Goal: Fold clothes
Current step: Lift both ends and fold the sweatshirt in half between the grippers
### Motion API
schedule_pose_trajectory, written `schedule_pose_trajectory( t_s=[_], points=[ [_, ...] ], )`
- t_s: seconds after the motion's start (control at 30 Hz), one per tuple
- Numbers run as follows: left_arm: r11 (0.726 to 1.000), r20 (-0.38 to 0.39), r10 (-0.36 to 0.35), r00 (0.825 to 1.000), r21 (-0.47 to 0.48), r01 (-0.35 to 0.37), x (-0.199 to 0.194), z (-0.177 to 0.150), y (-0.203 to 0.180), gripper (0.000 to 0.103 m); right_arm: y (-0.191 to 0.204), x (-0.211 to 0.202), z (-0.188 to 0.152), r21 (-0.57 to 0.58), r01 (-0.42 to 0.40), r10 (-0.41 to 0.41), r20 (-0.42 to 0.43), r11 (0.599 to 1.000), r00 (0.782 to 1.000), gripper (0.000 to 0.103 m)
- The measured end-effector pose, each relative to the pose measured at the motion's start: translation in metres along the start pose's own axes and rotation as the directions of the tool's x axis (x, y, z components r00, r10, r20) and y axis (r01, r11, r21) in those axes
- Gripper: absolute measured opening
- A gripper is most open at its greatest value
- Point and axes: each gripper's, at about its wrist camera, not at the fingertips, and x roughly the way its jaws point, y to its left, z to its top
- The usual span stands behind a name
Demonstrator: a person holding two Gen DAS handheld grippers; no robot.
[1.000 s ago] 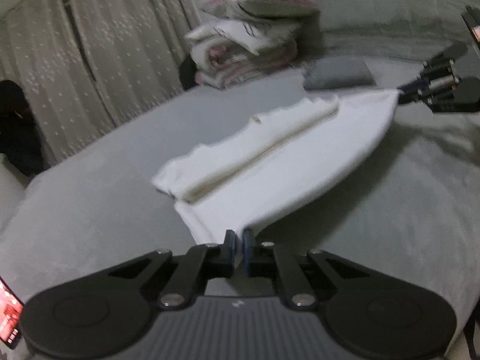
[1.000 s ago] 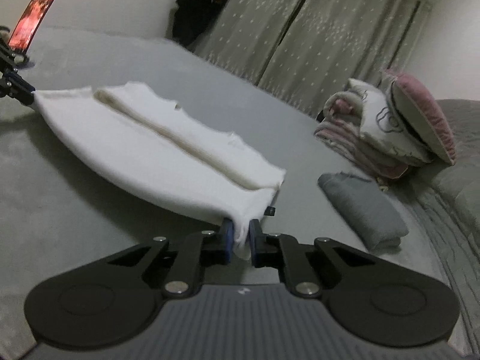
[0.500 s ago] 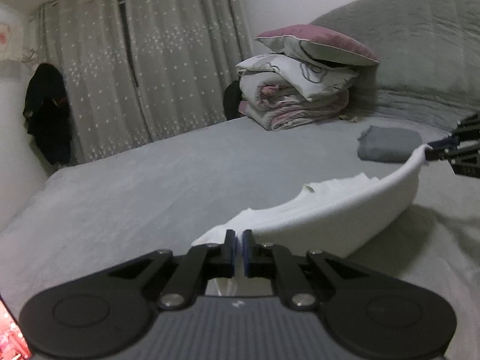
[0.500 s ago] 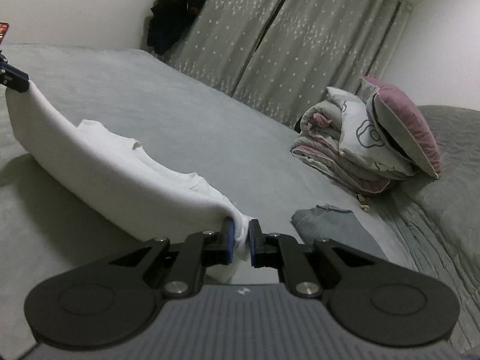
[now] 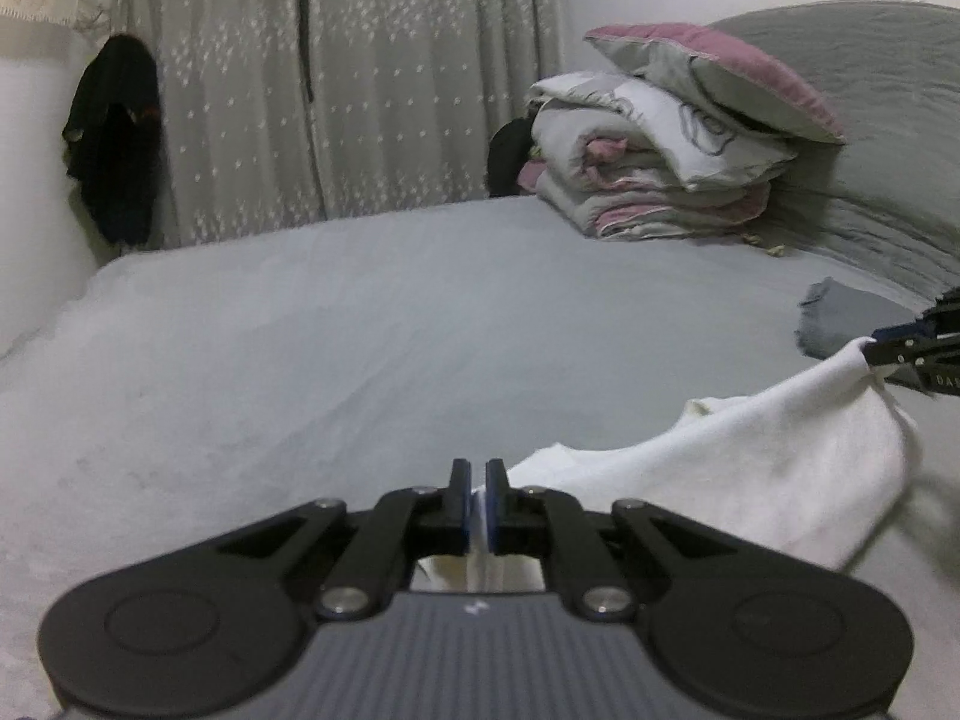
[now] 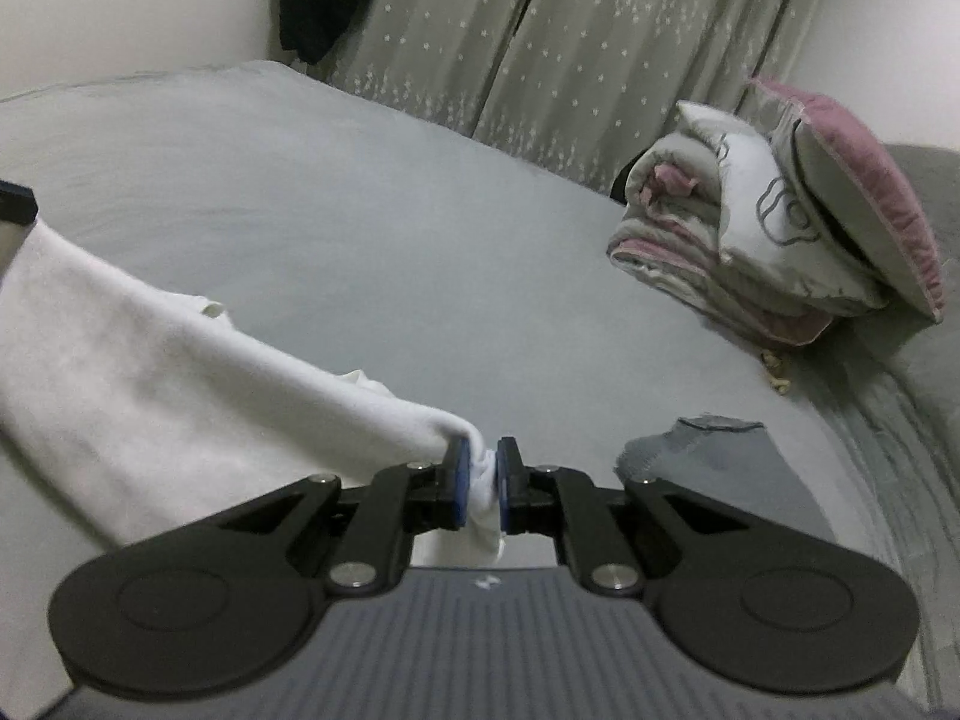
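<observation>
A white garment (image 5: 750, 468) hangs stretched between my two grippers above the grey bed (image 5: 360, 324). My left gripper (image 5: 477, 480) is shut on one corner of it, a thin white fold pinched between the blue pads. My right gripper (image 6: 480, 462) is shut on the opposite corner, with bunched cloth between its pads. In the right wrist view the white garment (image 6: 150, 384) sags down to the left, toward the left gripper at the frame's edge. In the left wrist view the right gripper (image 5: 900, 348) shows at the right edge, holding the far corner. The garment's lower part is hidden below the grippers.
A folded grey garment (image 6: 720, 468) lies on the bed near my right gripper. A stack of folded bedding with a pink-edged pillow (image 5: 678, 168) sits at the head of the bed. Patterned curtains (image 5: 336, 84) and a dark hanging garment (image 5: 114, 138) stand behind.
Both grippers have lifted the white garment off the bed and carried it toward me; it lay partly spread on the bed a second ago and now hangs between them.
</observation>
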Motion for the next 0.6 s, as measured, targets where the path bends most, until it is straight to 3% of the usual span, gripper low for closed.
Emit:
schedule_pose_trajectory(
  t_s=[0.27, 0.37, 0.4, 0.43, 0.5, 0.6],
  points=[
    [0.995, -0.113, 0.016, 0.993, -0.092, -0.027, 0.057, -0.003, 0.028, 0.0, -0.02, 0.059, -0.005, 0.14, -0.062, 0.079, -0.121, 0.988, 0.99, 0.012],
    [0.975, -0.13, -0.021, 0.991, -0.223, -0.009, 0.061, -0.009, 0.047, 0.003, -0.045, 0.068, -0.008, 0.259, -0.04, 0.078, -0.137, 0.965, 0.988, 0.013],
    [0.966, -0.129, -0.036, 0.991, -0.26, 0.001, 0.059, -0.011, 0.052, 0.006, -0.056, 0.067, -0.011, 0.315, -0.045, 0.091, -0.133, 0.948, 0.987, 0.021],
    [0.955, -0.127, -0.051, 0.991, -0.296, 0.011, 0.058, -0.014, 0.057, 0.009, -0.066, 0.066, -0.015, 0.371, -0.056, 0.11, -0.126, 0.927, 0.986, 0.022],
    [0.932, -0.117, -0.087, 0.989, -0.359, 0.039, 0.054, -0.019, 0.068, 0.024, -0.087, 0.064, -0.022, 0.48, -0.077, 0.146, -0.109, 0.874, 0.983, 0.026],
    [0.883, -0.082, -0.155, 0.984, -0.459, 0.101, 0.048, -0.027, 0.082, 0.04, -0.109, 0.056, -0.038, 0.626, -0.156, 0.229, -0.036, 0.764, 0.973, 0.055]
  ],
)
